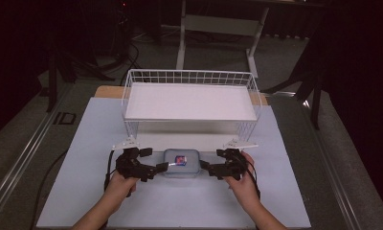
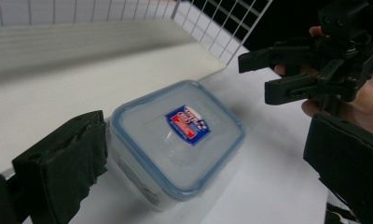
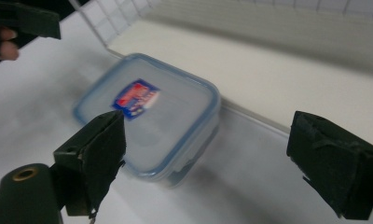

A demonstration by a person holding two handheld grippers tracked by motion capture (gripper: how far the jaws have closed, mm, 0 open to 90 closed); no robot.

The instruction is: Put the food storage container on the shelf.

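A clear plastic box [image 1: 181, 163] with a blue-rimmed lid and a red and blue label stands on the white table sheet, just in front of the wire shelf. My left gripper [image 1: 159, 168] sits at its left side and my right gripper [image 1: 203, 166] at its right, both pointing inward. In the left gripper view the box [image 2: 175, 140] lies between the wide-apart jaws of the left gripper [image 2: 205, 140], close to the left one. The right gripper [image 3: 205, 130] is open too, with the box [image 3: 147, 116] just ahead of its jaws and nearer the left one.
A white wire shelf [image 1: 189, 76] with an upper board [image 1: 189, 101] and a low board [image 1: 180, 140] stands right behind the box. The white sheet [image 1: 84, 143] covers the table; dark floor and a stand's legs lie beyond.
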